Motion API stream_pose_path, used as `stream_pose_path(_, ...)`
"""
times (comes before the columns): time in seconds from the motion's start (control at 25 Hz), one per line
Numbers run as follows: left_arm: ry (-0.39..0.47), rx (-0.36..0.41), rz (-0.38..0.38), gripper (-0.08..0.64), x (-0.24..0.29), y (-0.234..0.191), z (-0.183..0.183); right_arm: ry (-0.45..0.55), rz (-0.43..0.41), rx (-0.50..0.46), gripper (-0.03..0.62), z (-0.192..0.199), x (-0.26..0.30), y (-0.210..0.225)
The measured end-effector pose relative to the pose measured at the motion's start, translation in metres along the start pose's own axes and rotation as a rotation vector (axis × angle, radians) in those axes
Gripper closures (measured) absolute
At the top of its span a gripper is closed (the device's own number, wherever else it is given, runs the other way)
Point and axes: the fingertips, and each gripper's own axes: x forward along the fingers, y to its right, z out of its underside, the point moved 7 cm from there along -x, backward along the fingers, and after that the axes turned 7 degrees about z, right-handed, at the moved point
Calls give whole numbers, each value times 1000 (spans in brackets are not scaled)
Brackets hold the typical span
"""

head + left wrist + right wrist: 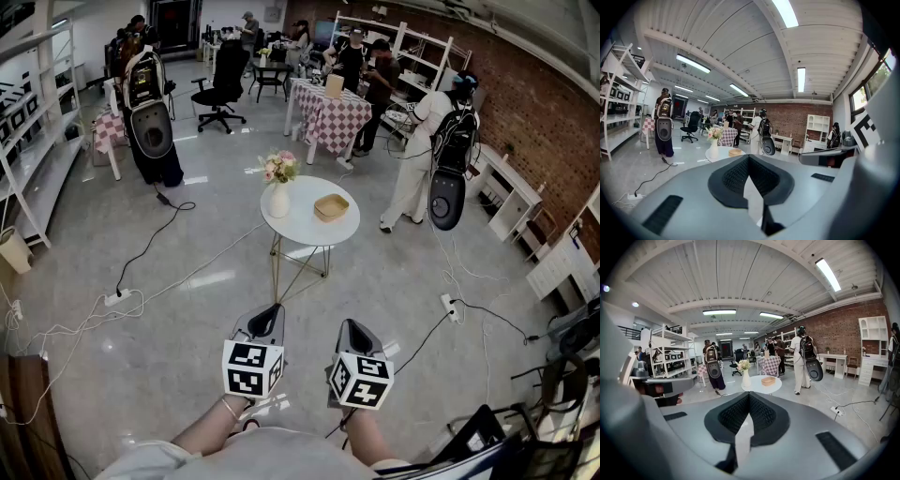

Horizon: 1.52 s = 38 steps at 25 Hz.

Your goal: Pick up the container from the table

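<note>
Two empty grippers, left gripper [269, 317] and right gripper [352, 330], are pointing with jaws together toward the container [331, 207] sitting well apart at 12 o'clock on the table [302, 228], likely calling for walking closer and opening first.

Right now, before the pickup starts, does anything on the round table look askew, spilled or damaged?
Nothing stands out. The container sits upright on the round table beside the upright flower vase, and nothing is spilled. Loose cables trail across the floor near the table; they are the only clutter.
</note>
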Motion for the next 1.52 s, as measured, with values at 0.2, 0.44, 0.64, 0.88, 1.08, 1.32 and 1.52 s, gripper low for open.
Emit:
stream_pose_path(0.2,-2,-14,-5,555,-7,-2,2,-7,5,-7,568,1,-6,-4)
stream_pose_path(0.44,-5,-25,-9,555,-9,-14,3,-10,5,24,568,3,-3,-9)
stream_pose_path(0.64,-9,-30,4,555,-11,-22,4,-15,20,40,568,3,-3,-14)
stream_pose_path(0.88,-31,-33,18,555,-16,-38,16,-36,44,58,568,18,-4,-24)
stream_pose_path(1.08,-37,-64,24,555,-14,-45,23,-49,59,59,568,24,-4,-25)
stream_pose_path(1.32,-41,-68,26,555,-7,-49,23,-57,66,49,568,23,5,-24)
stream_pose_path(1.52,-49,-64,15,555,9,-58,18,-53,59,44,568,13,26,-22)
